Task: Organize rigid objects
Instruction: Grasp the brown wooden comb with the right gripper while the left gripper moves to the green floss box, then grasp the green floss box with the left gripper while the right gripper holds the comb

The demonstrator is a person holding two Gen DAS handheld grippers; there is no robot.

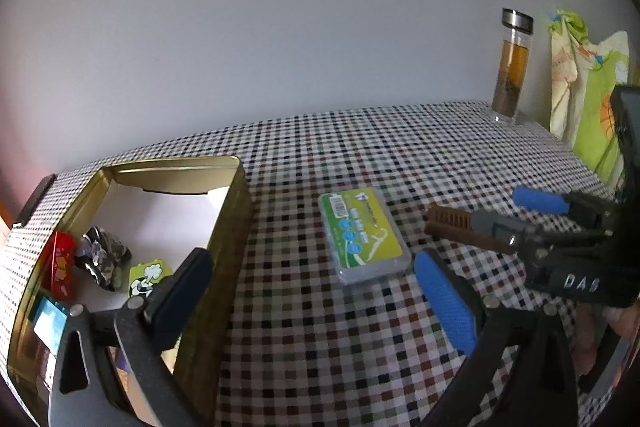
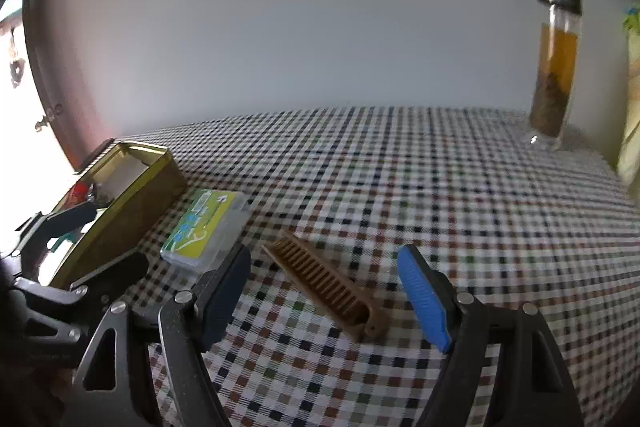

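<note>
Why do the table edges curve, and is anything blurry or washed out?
Both views bend straight lines, a fisheye effect. Right wrist view: the far tablecloth and tea bottle are smeared, and the left edge is blown out white. Left wrist view: sharper, evenly lit.

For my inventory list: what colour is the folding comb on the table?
Brown; the ridged plastic folding comb shows best in the right wrist view.

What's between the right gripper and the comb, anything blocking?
Nothing visible. The right gripper is open with the brown comb lying flat on the checkered tablecloth between its fingers. The floss pick box sits off to the left, apart from the comb.
</note>
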